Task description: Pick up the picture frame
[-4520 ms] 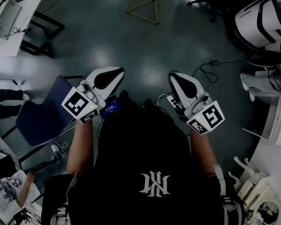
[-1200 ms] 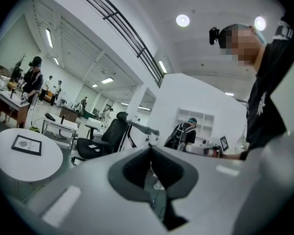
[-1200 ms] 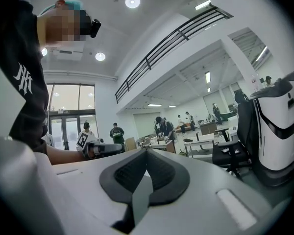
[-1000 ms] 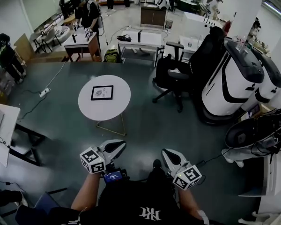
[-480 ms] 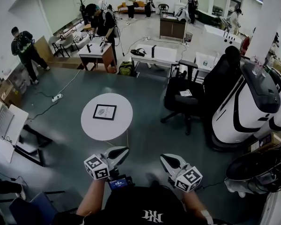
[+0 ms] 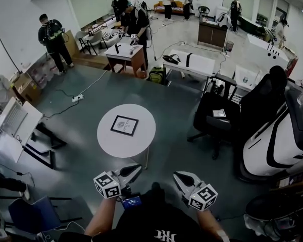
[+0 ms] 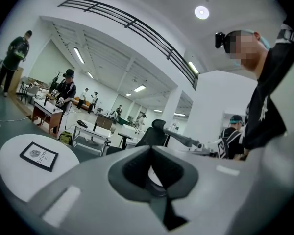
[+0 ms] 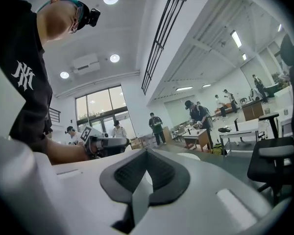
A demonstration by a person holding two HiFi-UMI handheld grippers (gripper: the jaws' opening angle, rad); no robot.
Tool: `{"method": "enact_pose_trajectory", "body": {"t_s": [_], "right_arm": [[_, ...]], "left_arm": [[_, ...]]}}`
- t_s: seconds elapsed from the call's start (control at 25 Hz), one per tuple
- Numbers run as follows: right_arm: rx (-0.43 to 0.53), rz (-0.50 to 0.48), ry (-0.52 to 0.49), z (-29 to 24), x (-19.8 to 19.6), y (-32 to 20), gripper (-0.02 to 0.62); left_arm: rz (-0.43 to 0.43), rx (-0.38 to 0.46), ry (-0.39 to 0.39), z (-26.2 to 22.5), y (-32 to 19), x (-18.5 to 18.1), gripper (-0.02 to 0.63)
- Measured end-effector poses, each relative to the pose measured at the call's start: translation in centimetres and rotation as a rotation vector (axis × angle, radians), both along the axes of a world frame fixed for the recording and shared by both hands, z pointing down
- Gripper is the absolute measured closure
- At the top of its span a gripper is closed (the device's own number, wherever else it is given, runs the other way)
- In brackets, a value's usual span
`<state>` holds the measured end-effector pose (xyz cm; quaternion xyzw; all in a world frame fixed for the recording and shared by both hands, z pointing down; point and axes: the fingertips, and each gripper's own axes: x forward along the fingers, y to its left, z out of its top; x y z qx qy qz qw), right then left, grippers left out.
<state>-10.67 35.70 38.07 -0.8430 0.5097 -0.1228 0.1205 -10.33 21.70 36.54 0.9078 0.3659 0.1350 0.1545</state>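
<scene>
A black picture frame [image 6: 124, 125] with a white print lies flat on a round white table [image 6: 141, 137] in the middle of the room. Both grippers are held low at the person's body, well short of the table. My left gripper [image 6: 137, 169] is shut and empty, its marker cube to its left. My right gripper [image 6: 177, 175] is also shut with nothing in it. The left gripper view has the picture frame [image 7: 38, 156] on the table [image 7: 17, 182] far to the left of the closed left gripper [image 7: 151, 149]. In the right gripper view, the closed right gripper [image 8: 146, 152] faces the room.
A black office chair [image 6: 217, 116] stands right of the table, and a large white machine [image 6: 275, 142] beyond it. A white desk with a laptop [image 6: 12, 119] and a blue chair [image 6: 28, 215] are on the left. A power strip [image 6: 77, 98] lies on the floor. Several people work at far tables [image 6: 125, 54].
The head view has risen from the floor to the room and swung. The round table with the frame has shifted right and nearer. Both grippers stay shut, low in front.
</scene>
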Motion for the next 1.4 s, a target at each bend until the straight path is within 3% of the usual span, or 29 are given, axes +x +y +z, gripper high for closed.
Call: {"method": "enact_pose_trajectory", "body": {"t_s": [0.28, 0.52, 0.68, 1.0, 1.24, 1.4], "right_arm": [[-0.040, -0.050, -0.031, 1.5, 10.2, -2.9, 0.595], [-0.099, -0.143, 0.011, 0.0, 20.2, -7.6, 0.595], [-0.106, -0.181, 0.025, -1.1, 25.1, -12.2, 0.595], [-0.122, -0.321, 0.050, -0.1, 31.3, -20.6, 0.595], [-0.164, -0.430, -0.013, 3.0, 34.0, -25.6, 0.595], [-0.192, -0.549, -0.035, 5.3, 36.5, -30.2, 0.595]], "left_arm": [[-0.099, -0.055, -0.022, 2.2, -4.2, 9.8, 0.602], [-0.164, -0.104, 0.028, 0.6, -8.8, 19.6, 0.601], [-0.196, -0.106, 0.044, -0.7, -13.0, 23.9, 0.602], [-0.341, -0.124, 0.047, 1.3, -21.0, 28.3, 0.602], [-0.460, -0.121, -0.012, 4.0, -25.9, 28.6, 0.601], [-0.596, -0.119, -0.055, 5.9, -30.0, 28.3, 0.601]]}}
